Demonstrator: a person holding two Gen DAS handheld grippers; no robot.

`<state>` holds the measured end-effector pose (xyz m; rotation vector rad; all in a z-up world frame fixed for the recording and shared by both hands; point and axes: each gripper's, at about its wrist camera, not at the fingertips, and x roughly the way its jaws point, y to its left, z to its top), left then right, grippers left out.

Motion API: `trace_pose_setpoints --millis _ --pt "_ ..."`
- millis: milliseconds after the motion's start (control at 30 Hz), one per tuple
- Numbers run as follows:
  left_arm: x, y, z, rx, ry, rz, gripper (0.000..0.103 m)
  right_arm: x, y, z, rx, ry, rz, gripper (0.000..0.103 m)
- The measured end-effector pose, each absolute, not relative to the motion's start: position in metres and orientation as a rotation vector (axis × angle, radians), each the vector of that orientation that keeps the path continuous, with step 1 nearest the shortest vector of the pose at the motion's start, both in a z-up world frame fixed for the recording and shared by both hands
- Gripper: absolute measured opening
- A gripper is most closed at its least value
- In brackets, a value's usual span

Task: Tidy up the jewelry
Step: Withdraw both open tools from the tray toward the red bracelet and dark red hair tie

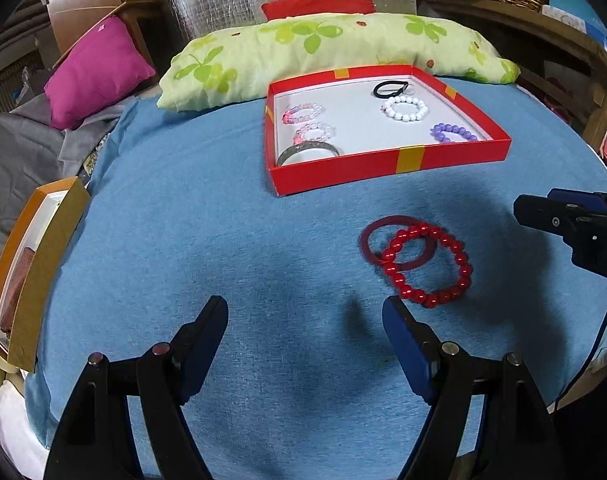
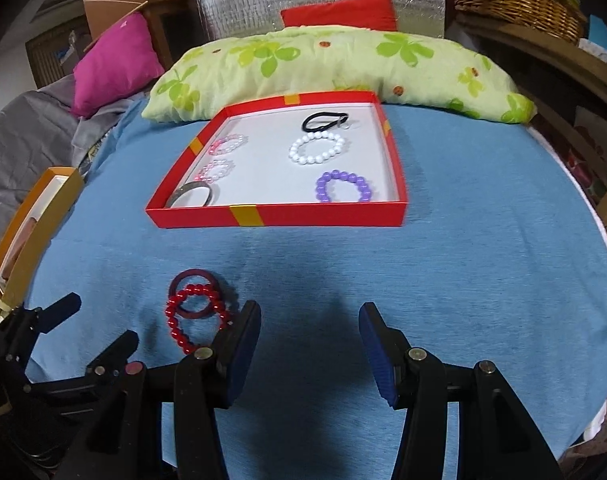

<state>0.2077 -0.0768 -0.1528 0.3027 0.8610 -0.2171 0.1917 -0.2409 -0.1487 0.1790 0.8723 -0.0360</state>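
Left gripper: jaws wide apart, empty, above blue cloth. Right gripper: jaws apart, empty. Red bead bracelet: on the cloth, overlapping a dark red ring; just ahead-right of the left gripper, just outside the right gripper's left finger; right likely nearer. Red tray, beyond: silver bangle, two pink bracelets, black band, white bracelet, purple bracelet.
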Motion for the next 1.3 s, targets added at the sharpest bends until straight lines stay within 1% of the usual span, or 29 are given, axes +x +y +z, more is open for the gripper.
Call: trace_pose_setpoints --millis 500,1067,1300 --pt "0.218 -0.068 -0.162 0.271 0.935 -0.208 0.08 0.206 -0.221 -0.157 0.18 0.919 0.018 0.055" --pt "0.223 -0.067 -0.167 0.258 0.949 -0.192 0.08 0.197 -0.253 -0.162 0.215 0.926 -0.021 0.055" --pt "0.225 -0.063 -0.169 0.253 0.955 -0.183 0.08 0.197 -0.242 -0.162 0.221 0.928 0.036 0.055"
